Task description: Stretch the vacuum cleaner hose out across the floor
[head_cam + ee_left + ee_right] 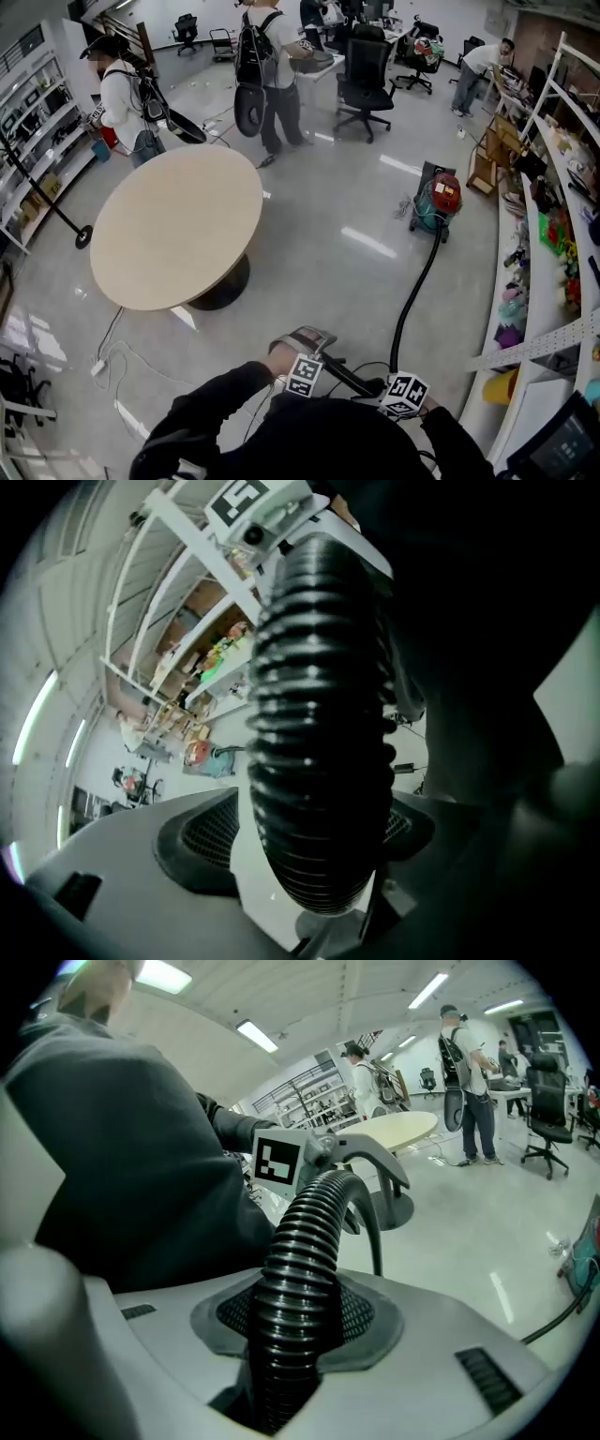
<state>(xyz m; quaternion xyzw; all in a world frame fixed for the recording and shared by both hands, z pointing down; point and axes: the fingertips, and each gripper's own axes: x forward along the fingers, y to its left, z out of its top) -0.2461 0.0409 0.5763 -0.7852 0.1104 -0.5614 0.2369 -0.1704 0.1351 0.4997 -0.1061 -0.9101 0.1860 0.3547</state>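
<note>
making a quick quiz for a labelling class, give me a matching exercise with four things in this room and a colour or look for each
Things:
1 round table
2 vacuum cleaner
3 hose
4 office chair

Descriptions:
a black, ribbed
b red top, teal body
c black, on wheels
d beige top

Pairs: 1-d; 2-b; 3-a; 4-c
</note>
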